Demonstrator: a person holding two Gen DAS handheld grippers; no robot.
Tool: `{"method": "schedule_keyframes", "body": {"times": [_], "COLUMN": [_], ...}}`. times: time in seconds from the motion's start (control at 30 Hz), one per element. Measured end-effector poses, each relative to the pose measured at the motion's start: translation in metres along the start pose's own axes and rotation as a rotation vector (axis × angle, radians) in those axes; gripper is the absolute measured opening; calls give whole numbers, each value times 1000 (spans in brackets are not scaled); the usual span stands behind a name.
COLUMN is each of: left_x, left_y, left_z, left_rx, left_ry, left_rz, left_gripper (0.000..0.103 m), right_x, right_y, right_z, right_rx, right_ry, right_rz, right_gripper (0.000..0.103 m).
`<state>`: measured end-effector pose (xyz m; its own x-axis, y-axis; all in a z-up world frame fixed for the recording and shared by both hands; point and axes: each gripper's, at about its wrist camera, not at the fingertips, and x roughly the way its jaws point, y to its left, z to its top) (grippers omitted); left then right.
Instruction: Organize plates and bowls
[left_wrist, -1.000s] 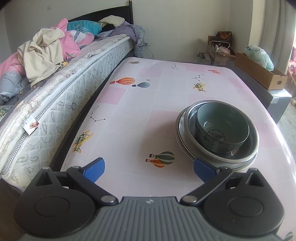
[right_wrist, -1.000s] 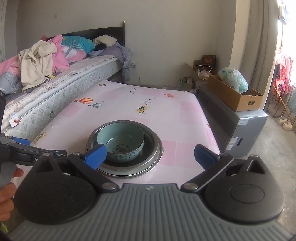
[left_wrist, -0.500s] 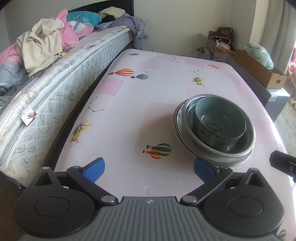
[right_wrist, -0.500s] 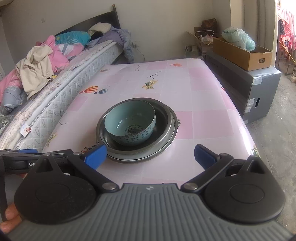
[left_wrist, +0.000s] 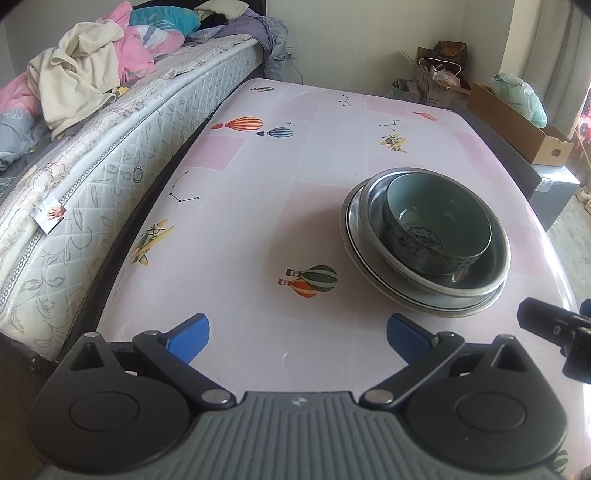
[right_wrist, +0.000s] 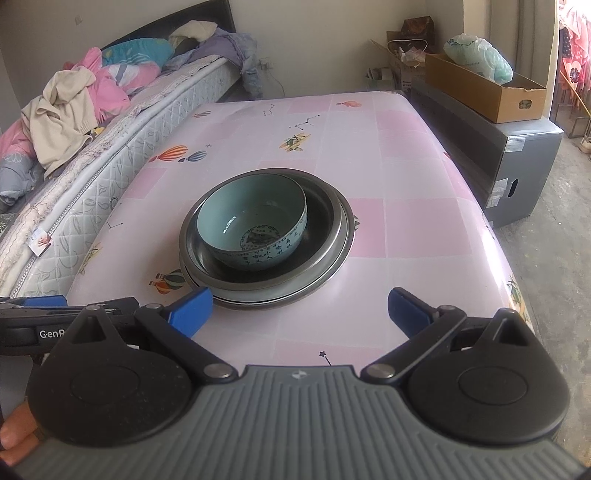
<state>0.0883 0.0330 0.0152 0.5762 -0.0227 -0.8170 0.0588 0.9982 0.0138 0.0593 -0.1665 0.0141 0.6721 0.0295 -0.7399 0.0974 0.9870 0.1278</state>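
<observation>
**Stacked dishes on bench, both tongs empty**

Mattress runs along the bench's left edge, heaped clothes on it. Left tongs spread wide over the near left part of the bench, holding nothing. Celadon bowl sits inside a metal basin, basin on a plate; the stack stands mid-bench toward the near edge. Right tongs also wide, empty, left pad just beside the plate's near rim. Cardboard box off the bench's far right corner.
</observation>
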Motion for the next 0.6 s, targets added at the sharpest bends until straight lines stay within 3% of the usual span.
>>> {"method": "schedule_keyframes", "body": {"times": [0.6], "left_x": [5], "left_y": [-5], "left_z": [-2], "left_rx": [11], "left_ry": [34], "left_rz": [-18], "left_gripper": [103], "right_x": [5], "right_y": [2], "right_z": [-2], "right_rx": [-49], "right_ry": [31], "right_rz": [-38], "right_gripper": [102]}}
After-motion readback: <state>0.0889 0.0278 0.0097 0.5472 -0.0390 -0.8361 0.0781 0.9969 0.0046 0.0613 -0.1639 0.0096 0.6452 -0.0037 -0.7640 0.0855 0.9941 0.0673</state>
